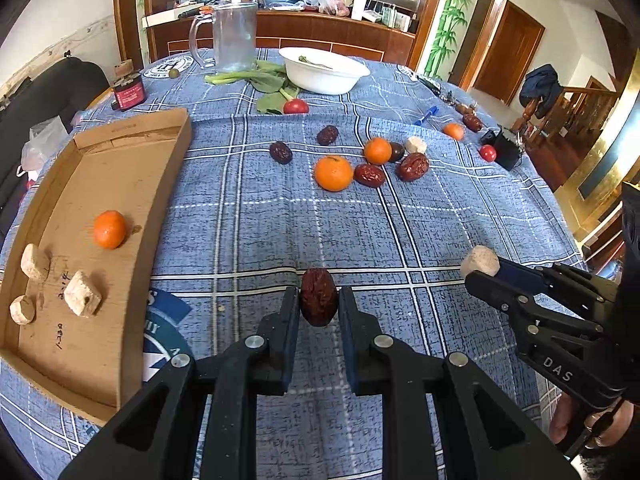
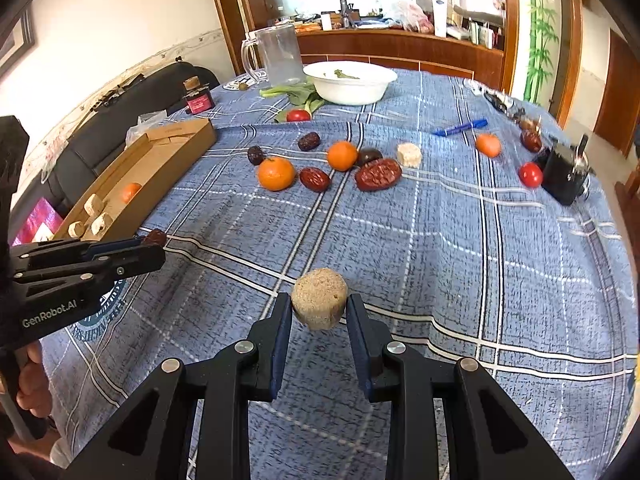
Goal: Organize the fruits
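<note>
The left gripper (image 1: 319, 300) has its fingers (image 1: 290, 320) pinched narrow on a dried date (image 1: 319, 296), held end-up by its sides so the wrinkled fruit cannot roll out. It hangs clear above the counter (image 1: 400, 240), just off the near right edge of the cardboard tray (image 1: 160, 184), which looks like the collecting place.

The right gripper (image 2: 319, 304) is likewise clamped, its fingers (image 2: 360, 328) pressing the flanks of a pale crumbly chunk (image 2: 319, 298). It rides in the air farther to the right of the tray than the date does. Carrying one piece in each hand probably saves a trip.

Inside the tray, three pale chunks (image 1: 82, 294) sit grouped at the near end and a small orange (image 1: 109, 229) lies just beyond them. Kinds seem to be kept apart, so the date would likely want its own patch.

Beyond and right of the tray, well apart from it, the unsorted pile remains: a big orange (image 1: 333, 173), a smaller orange (image 1: 377, 150), several dates (image 1: 412, 166) and another pale chunk (image 1: 416, 145), some touching one another. More fruit lies farther right.

Past the far end of the tray stand a small red-labelled jar (image 1: 128, 90), a clear jug (image 1: 232, 36), leafy greens (image 1: 260, 80) and a white bowl (image 1: 324, 70), apparently no part of the sorting.
</note>
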The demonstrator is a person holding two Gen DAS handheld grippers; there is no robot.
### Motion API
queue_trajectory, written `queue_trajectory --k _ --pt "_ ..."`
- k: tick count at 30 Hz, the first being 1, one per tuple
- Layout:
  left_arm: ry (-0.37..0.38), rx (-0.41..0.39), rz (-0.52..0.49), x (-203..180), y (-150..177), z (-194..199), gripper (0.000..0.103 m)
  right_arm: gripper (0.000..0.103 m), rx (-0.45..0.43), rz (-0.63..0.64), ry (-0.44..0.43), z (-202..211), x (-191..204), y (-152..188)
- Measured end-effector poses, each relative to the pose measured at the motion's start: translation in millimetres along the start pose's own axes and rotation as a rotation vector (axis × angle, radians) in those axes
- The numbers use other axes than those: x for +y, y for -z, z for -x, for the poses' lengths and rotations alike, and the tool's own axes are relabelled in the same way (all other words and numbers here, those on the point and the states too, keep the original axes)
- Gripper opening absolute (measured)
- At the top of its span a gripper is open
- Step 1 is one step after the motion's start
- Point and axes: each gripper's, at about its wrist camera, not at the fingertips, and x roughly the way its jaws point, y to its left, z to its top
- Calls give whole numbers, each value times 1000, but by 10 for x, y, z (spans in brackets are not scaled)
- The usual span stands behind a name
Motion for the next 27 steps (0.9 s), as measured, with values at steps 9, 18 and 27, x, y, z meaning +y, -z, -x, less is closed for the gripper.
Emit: queue_trajectory --k 9,18,27 --pt "24 -55 15 378 -39 223 19 30 10 4 18 -92 333 -180" --pt "-13 -107 86 1004 -142 448 19 30 12 47 -24 -263 848 -518" --pt "-101 -101 183 1764 -211 461 19 30 17 116 -91 -554 1471 -944"
